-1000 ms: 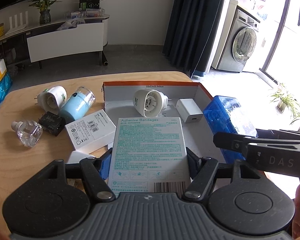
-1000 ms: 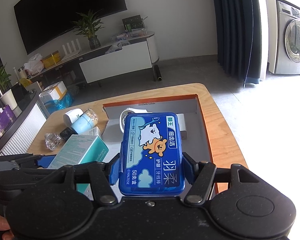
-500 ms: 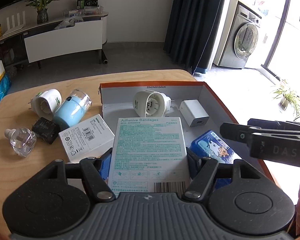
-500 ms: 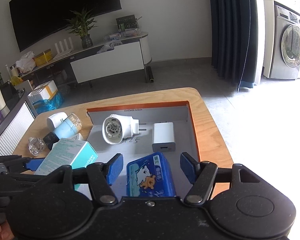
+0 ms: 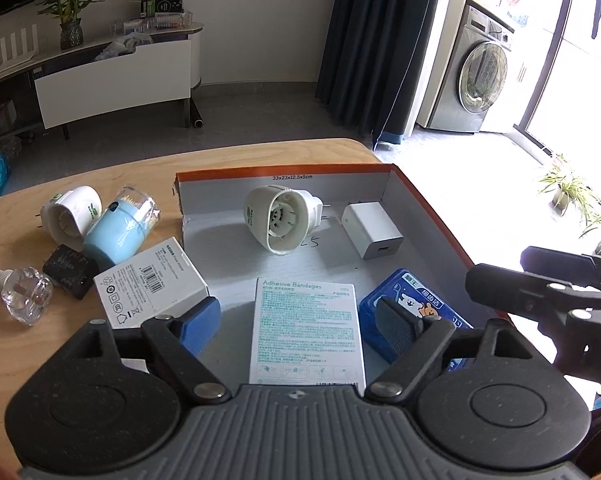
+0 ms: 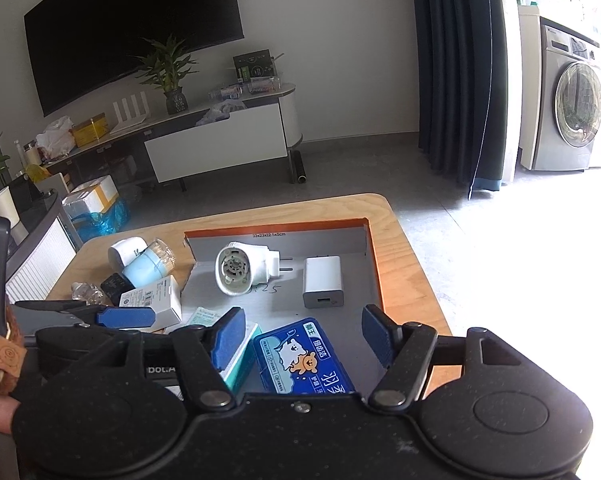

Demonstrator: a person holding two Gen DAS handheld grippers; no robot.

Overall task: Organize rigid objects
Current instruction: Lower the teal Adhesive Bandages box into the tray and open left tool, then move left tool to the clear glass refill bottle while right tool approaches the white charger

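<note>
An orange-edged cardboard tray (image 5: 424,200) (image 6: 374,256) sits on the wooden table. In it lie a white round plug device (image 5: 278,218) (image 6: 240,268), a white charger cube (image 5: 372,230) (image 6: 322,282), a blue floss box (image 5: 414,300) (image 6: 304,356) and the adhesive bandages box (image 5: 306,332) (image 6: 236,354). My left gripper (image 5: 300,320) is open, its pads apart on either side of the bandages box. My right gripper (image 6: 302,334) is open above the blue floss box.
Left of the tray on the table lie a white barcode box (image 5: 150,284), a light blue jar (image 5: 120,228), a white plug device (image 5: 74,210), a black adapter (image 5: 68,270) and a clear glass bottle (image 5: 22,294). The table's edge is close on the right.
My right gripper opened and let the blue floss box down into the tray. My left gripper then opened and released the bandages box, which now lies in the tray.
</note>
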